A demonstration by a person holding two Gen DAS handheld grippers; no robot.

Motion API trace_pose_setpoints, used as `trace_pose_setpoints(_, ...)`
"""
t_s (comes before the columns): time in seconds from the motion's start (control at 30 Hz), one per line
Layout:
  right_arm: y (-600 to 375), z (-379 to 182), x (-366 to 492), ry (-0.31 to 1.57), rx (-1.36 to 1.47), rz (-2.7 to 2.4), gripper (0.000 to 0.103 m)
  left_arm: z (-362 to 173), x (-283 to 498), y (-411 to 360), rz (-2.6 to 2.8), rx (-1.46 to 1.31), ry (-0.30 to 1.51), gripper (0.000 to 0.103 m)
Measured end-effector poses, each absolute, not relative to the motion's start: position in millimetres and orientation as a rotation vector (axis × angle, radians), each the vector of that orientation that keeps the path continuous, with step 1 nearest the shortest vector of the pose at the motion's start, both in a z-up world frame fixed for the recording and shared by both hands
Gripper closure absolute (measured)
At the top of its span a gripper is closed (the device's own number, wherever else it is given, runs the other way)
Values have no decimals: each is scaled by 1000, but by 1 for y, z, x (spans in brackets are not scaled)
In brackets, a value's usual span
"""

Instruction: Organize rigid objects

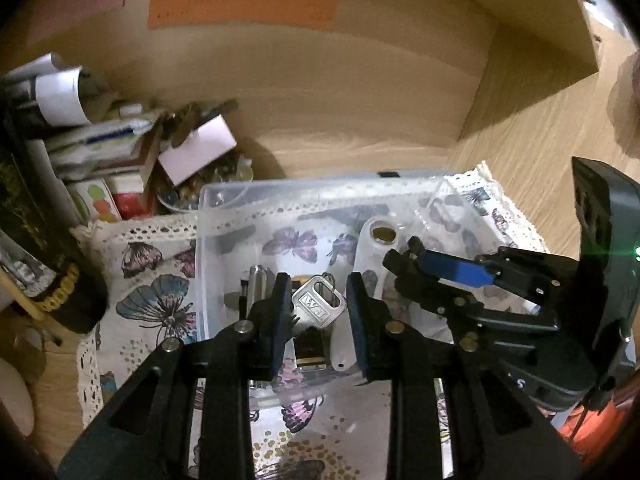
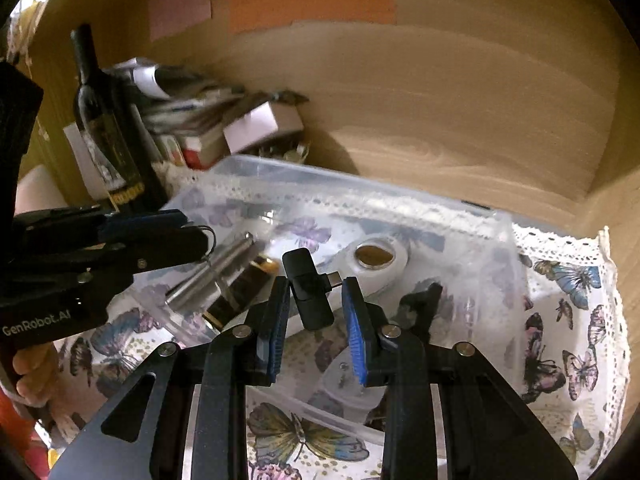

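Observation:
A clear plastic box (image 1: 224, 196) (image 2: 472, 208) stands on a butterfly-print cloth (image 1: 148, 292) (image 2: 576, 280). Inside lie a metal cylinder (image 2: 216, 268), a dark gold-trimmed tube (image 2: 240, 292) and a white piece holding a brass disc (image 1: 382, 235) (image 2: 374, 257). My left gripper (image 1: 318, 312) hangs over the box, its jaws a little apart, with a silver key (image 1: 316, 306) between them. My right gripper (image 2: 316, 312) holds a small black plug-in gadget (image 2: 310, 292) with a USB-C tip over the box. The right gripper (image 1: 408, 260) also shows in the left wrist view.
A dark wine bottle (image 2: 104, 120) stands at the left. Boxes, papers and a white carton (image 1: 196, 148) (image 2: 256, 124) pile up behind the clear box. Wooden walls (image 1: 320, 92) close the back and right. A hand (image 2: 32, 372) grips the left tool.

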State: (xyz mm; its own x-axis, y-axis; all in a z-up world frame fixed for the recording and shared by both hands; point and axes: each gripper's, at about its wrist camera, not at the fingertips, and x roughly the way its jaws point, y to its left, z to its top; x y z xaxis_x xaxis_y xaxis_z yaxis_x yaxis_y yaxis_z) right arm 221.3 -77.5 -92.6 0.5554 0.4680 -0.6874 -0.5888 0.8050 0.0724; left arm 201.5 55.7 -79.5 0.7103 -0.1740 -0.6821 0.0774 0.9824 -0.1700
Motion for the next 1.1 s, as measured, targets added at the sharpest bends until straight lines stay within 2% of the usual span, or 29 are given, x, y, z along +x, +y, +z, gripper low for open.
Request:
trace_pose_setpoints(0.2,-81,-90,223,771,-166,622,71,-78,199,57,-119,-130,767,75)
trace_pose_setpoints(0.3,-85,-81,219,751,-155,621,71,-66,189,55,-123,-121,738,75)
trace_pose_setpoints(0.43,-96,-61,206,697,-128,618,70,-47,171,49,-115,-98,681,70)
trace_pose_setpoints(0.57,-109,-38,187,630,-106,604,65,-28,150,43,-98,-74,609,58)
trace_pose_setpoints(0.7,-128,-15,160,549,-77,588,58,-9,124,34,-87,-57,536,51)
trace_pose_setpoints(0.77,-136,-6,147,515,-63,581,54,-1,111,30,-70,-51,495,38)
trace_pose_setpoints(0.97,-155,13,116,404,-28,541,23,20,73,22,-11,-51,378,13)
trace_pose_setpoints(1.1,-165,20,99,351,-11,530,13,27,54,20,7,-53,338,4)
